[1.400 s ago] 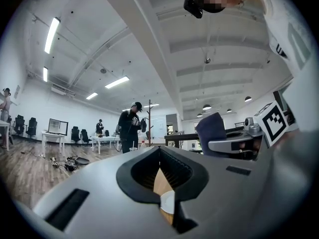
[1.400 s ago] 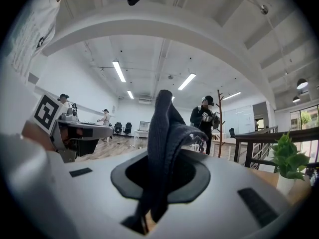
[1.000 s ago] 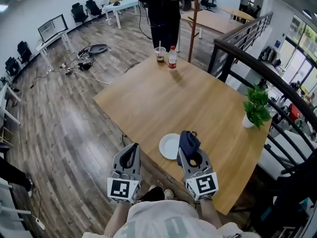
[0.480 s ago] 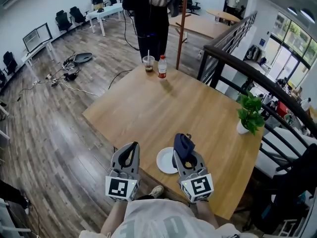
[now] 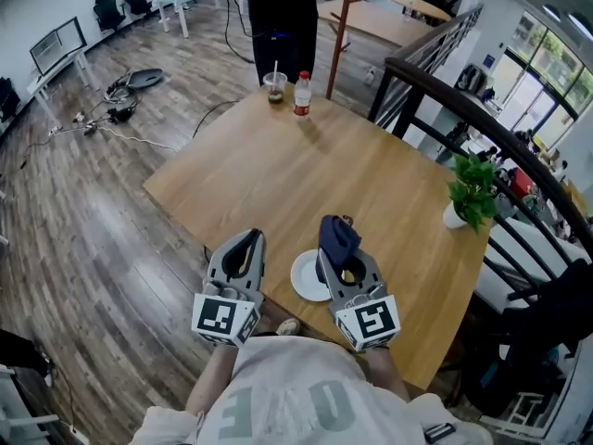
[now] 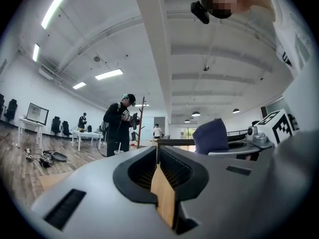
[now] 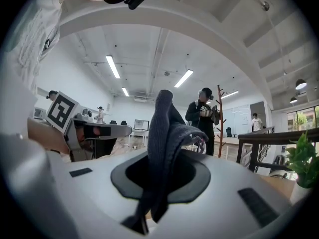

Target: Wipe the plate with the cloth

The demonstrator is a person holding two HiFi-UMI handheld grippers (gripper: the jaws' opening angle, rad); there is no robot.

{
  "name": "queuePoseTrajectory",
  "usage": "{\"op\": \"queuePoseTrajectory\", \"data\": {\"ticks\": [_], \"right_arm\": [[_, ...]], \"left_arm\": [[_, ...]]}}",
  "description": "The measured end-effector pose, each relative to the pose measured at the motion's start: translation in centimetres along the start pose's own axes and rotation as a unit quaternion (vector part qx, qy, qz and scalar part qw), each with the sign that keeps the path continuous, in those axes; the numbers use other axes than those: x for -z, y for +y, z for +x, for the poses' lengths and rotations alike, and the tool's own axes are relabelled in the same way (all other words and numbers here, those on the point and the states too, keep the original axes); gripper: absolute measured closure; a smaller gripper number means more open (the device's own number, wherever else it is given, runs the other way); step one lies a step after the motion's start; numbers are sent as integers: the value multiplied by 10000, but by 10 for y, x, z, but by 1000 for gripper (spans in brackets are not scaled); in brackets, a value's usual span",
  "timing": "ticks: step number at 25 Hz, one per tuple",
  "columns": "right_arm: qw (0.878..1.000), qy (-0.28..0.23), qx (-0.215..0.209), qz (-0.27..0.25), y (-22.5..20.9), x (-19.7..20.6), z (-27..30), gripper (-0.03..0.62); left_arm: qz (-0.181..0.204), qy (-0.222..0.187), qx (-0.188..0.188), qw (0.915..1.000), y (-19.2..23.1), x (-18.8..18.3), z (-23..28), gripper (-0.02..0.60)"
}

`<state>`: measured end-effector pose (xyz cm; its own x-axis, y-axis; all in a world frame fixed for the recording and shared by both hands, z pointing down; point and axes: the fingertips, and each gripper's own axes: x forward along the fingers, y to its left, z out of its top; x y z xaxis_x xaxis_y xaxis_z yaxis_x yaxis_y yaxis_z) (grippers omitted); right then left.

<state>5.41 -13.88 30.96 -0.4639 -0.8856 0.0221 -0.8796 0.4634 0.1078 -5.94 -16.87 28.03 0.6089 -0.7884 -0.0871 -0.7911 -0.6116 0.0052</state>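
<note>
Our left gripper [image 5: 247, 241]: jaws pressed together, empty. Right gripper [image 5: 334, 256] pinches the dark blue cloth [image 5: 337, 233], held by the white plate's [image 5: 303, 278] right edge, near side of the wooden table [image 5: 278, 174]. We see no contact; we judge the wiping is all still to do.

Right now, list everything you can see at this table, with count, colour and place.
wooden table: one, light brown, middle of the head view
round plate: one, white, near table edge, partly under the right gripper
knitted cloth: one, dark blue, in the right gripper, by the plate
plastic cup with straw: one, clear with brown drink, far table edge
plastic bottle: one, red label, beside the cup
potted plant: one, green in white pot, table's right edge
standing person: one, black clothes, beyond the table
left gripper: grey, shut, empty
right gripper: grey, shut on the cloth
</note>
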Motion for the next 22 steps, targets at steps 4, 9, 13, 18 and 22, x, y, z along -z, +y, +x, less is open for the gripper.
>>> {"op": "queuePoseTrajectory", "data": {"ticks": [4, 9, 13, 18, 22], "right_arm": [[9997, 254, -10, 21, -4, 11, -3, 537], [9983, 582, 78, 43, -25, 31, -9, 537], [9959, 889, 101, -113, -35, 50, -17, 537], [9915, 1284, -82, -193, -39, 77, -20, 537], [9872, 1579, -174, -116, -43, 98, -27, 537]], "left_arm": [[-204, 331, 23, 9992, -5, 23, 16, 571], [-1761, 1111, 297, 9776, -12, 81, 39, 428], [-2281, 1995, 505, 9516, -27, 140, 39, 371], [-3375, 3172, 394, 8854, -38, 230, 23, 373], [-4182, 3511, 240, 8374, -53, 267, 7, 373]]}}
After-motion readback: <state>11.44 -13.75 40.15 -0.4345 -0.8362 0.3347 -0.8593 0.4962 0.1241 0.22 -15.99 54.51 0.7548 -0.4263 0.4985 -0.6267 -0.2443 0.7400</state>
